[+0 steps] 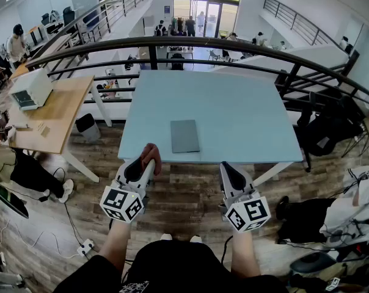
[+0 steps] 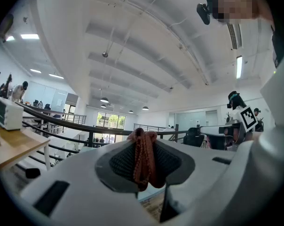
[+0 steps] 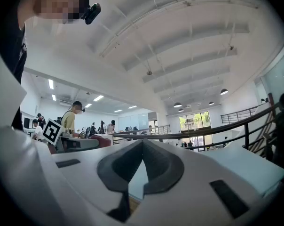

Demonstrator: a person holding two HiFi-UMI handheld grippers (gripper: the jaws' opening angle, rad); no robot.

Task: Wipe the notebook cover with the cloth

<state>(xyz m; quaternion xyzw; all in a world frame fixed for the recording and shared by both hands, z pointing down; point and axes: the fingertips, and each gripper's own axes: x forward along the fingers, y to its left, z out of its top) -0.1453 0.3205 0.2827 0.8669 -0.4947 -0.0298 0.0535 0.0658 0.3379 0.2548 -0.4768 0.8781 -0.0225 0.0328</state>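
Two hand-held grippers hang short of the near edge of a pale blue rectangular desk (image 1: 245,112), both over the brown wood-plank floor (image 1: 184,197). The left gripper (image 1: 146,163) has its jaws clamped on a bunched reddish-brown knitted cloth (image 1: 151,153). In the left gripper view the cloth (image 2: 143,157) fills the gap between the jaws and bulges above their tips. The right gripper (image 1: 228,168) has its jaws together at the tips with nothing between them, as the right gripper view (image 3: 142,147) shows.

The flat dark grey notebook (image 1: 184,135) lies shut on the desk near its 6 o'clock edge, slightly left of centre. The left gripper sits at about the notebook's 7 o'clock and the right gripper at about its 5 o'clock. Both are apart from it. The cloth reaches about as far as the desk's near edge and does not touch the notebook.

Beyond the desk, at 12 o'clock, runs a black metal railing (image 1: 233,43) with an open hall below. At 9 o'clock stands a light wooden desk (image 1: 59,112) carrying a white boxy appliance (image 1: 30,89), with a small black bin (image 1: 87,126) beneath its near corner. At 3 o'clock a black chair (image 1: 325,133) stands close to the blue desk's right side. A white power strip (image 1: 85,247) lies on the floor at 8 o'clock.
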